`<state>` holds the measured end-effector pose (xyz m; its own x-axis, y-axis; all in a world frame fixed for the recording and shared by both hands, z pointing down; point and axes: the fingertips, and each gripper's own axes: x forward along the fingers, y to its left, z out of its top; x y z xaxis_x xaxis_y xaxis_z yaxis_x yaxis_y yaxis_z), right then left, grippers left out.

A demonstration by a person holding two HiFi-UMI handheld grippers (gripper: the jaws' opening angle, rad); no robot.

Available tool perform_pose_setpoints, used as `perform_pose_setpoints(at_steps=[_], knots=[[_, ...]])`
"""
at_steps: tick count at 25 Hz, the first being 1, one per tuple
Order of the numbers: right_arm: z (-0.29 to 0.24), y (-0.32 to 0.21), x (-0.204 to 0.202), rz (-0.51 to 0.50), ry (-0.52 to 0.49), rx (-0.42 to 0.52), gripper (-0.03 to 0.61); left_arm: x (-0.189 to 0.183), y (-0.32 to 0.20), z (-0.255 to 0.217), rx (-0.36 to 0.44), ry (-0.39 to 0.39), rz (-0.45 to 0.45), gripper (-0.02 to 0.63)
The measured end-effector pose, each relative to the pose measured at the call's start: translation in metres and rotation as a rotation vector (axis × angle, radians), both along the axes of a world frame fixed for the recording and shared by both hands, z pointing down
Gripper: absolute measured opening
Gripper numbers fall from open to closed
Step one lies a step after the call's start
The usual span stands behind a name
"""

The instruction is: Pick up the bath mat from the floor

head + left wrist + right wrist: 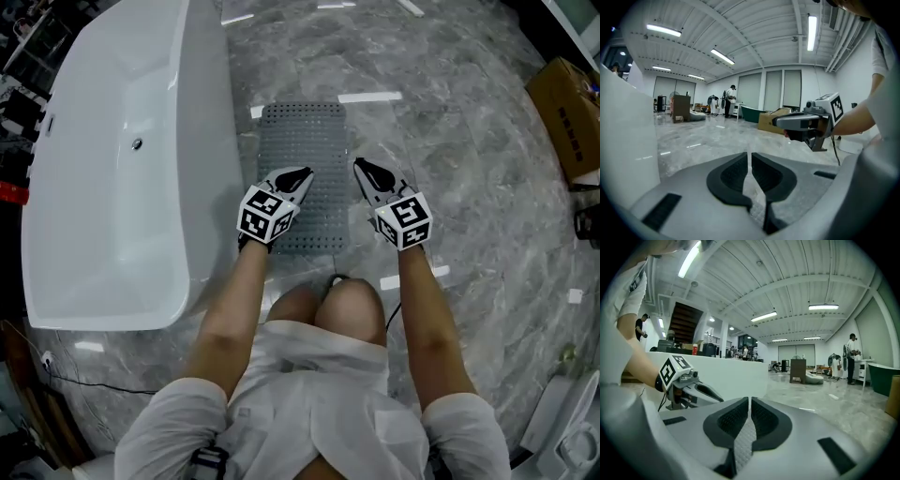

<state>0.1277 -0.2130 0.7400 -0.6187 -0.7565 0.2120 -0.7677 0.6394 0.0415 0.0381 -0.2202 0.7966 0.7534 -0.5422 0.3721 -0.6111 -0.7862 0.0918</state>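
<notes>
Far left, the white freestanding bathtub runs along the grey marble-patterned floor, and its side wall sits just beside the long left edge of the grey perforated rubber bath mat. The mat is flat on the floor, not lifted at all. Here's the left gripper, hovering over the mat's near end on the tub side. In its own view the dark pads are clenched together with nothing between them, only the mat's dotted texture showing below the slit. Across the mat, the right gripper hangs over the near right portion, and it too is pinched closed on nothing, with both tips aimed towards the mat's far end. Far right, well apart from all this, sits a brown cardboard box. The trouble from here, as I read it, is those closed jaws: unless they part before they meet the mat, they can only poke or shove it along the slick floor. A thin mat lying this flat offers little edge, so the tips may skid on stone or nip only a sliver that slips out. The tub wall crowds the left side, so a wide swing there could knock it. If one side catches before the other, the limp mat may fold and drag.
</notes>
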Motion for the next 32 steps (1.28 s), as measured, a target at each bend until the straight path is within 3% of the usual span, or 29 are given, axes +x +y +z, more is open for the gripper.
perform_pose_setpoints(at_steps=[7, 11, 16, 22, 26, 32], knots=[[0.068, -0.001, 0.002, -0.054, 0.043, -0.062, 0.032, -0.012, 0.001, 0.071, -0.045, -0.108, 0.035, 0.034], [0.118, 0.000, -0.006, -0.120, 0.117, -0.125, 0.036, -0.015, -0.003, 0.116, -0.107, -0.171, 0.068, 0.034], [0.181, -0.002, -0.022, -0.226, 0.192, -0.260, 0.126, -0.015, -0.005, 0.173, -0.209, -0.280, 0.165, 0.038], [0.253, 0.003, -0.039, -0.356, 0.298, -0.416, 0.189, -0.018, 0.006, 0.229, -0.326, -0.399, 0.337, 0.160], [0.301, 0.021, -0.050, -0.488, 0.413, -0.525, 0.260, -0.027, 0.022, 0.265, -0.394, -0.503, 0.461, 0.279], [0.363, 0.056, -0.048, -0.663, 0.629, -0.672, 0.319, -0.046, 0.049, 0.315, -0.437, -0.680, 0.615, 0.356]])
